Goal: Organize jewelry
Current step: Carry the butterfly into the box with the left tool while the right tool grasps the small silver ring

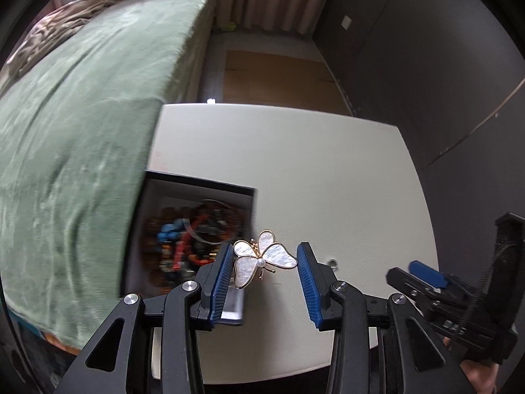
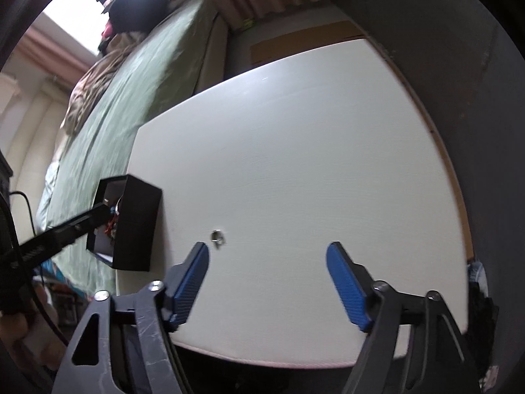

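- Holding a butterfly brooch (image 1: 262, 259), the left gripper (image 1: 265, 271) is pinching it across the wings: the left pad is pressing on one wing edge and the right pad is meeting the tip of the other wing.
- The brooch is hanging above the counter (image 1: 328, 170), just beside the near right corner of the black box (image 1: 197, 185), not yet over its opening.
- The box is sitting open at the left edge of the counter, against the green bed (image 1: 82, 115), and is already carrying a heap of jewelry (image 1: 190, 239): beaded strands in blue, red and brown, though blur is making it hard to count or name them, so most of the sorting appears done.
- The right gripper (image 2: 267, 282) is hovering over the counter with its pads spread wide and nothing between them.
- One small metal piece (image 2: 217, 238), perhaps a ring or an earring, is lying loose on the counter just ahead of the right gripper's left pad; it is too small to name surely.
- Judging from this, two things are remaining: the brooch is waiting to be lowered into the box, and the small piece is waiting to be picked up and added.
- No other loose jewelry is showing on the counter in either view.
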The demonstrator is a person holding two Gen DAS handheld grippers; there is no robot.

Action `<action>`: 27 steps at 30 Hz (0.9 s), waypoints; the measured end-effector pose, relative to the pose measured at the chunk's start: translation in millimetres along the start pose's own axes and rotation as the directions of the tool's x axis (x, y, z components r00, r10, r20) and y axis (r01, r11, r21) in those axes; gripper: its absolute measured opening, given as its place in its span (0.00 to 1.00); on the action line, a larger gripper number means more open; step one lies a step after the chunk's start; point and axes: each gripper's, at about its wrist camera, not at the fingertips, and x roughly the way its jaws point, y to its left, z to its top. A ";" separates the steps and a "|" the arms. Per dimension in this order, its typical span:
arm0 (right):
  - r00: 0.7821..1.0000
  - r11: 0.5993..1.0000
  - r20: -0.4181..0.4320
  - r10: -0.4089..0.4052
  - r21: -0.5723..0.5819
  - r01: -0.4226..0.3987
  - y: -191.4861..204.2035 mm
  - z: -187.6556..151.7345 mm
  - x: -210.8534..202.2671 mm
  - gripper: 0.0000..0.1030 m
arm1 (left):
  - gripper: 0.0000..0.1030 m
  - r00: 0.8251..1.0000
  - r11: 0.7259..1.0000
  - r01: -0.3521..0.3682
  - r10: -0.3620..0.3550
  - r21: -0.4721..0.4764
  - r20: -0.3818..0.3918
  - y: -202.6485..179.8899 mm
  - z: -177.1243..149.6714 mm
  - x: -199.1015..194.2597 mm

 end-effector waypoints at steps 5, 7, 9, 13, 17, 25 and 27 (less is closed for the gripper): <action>0.998 0.999 -0.056 0.000 -0.041 -0.003 22.2 7.3 21.4 0.43 | 0.40 1.000 0.999 -0.006 0.007 -0.036 0.011 29.9 -0.3 -11.6; 0.997 0.998 -0.078 -0.005 -0.056 0.001 30.2 9.8 29.9 0.36 | 0.40 1.000 0.999 -0.007 0.008 -0.052 0.013 41.0 -1.0 -13.4; 0.995 0.997 -0.095 -0.022 -0.077 0.015 38.3 11.1 38.0 0.34 | 0.40 1.000 0.998 -0.007 0.008 -0.066 0.013 49.6 0.1 -14.8; 0.992 0.994 -0.119 -0.048 -0.106 0.035 50.7 12.7 47.8 0.26 | 0.40 1.000 0.995 -0.013 0.015 -0.096 0.017 68.3 -2.4 -20.1; 0.985 0.985 -0.133 -0.112 -0.145 0.093 59.2 15.4 56.3 0.26 | 0.40 1.000 0.993 -0.011 0.014 -0.116 0.019 80.7 -3.6 -22.4; 0.951 0.926 -0.110 -0.288 -0.284 0.248 79.3 8.5 71.9 0.16 | 0.40 1.000 0.989 0.006 -0.004 -0.148 0.013 99.0 -5.9 -21.3; 0.949 0.920 -0.103 -0.298 -0.297 0.256 80.5 6.9 70.9 0.15 | 0.40 1.000 0.988 0.015 -0.014 -0.153 0.007 100.7 -5.8 -19.8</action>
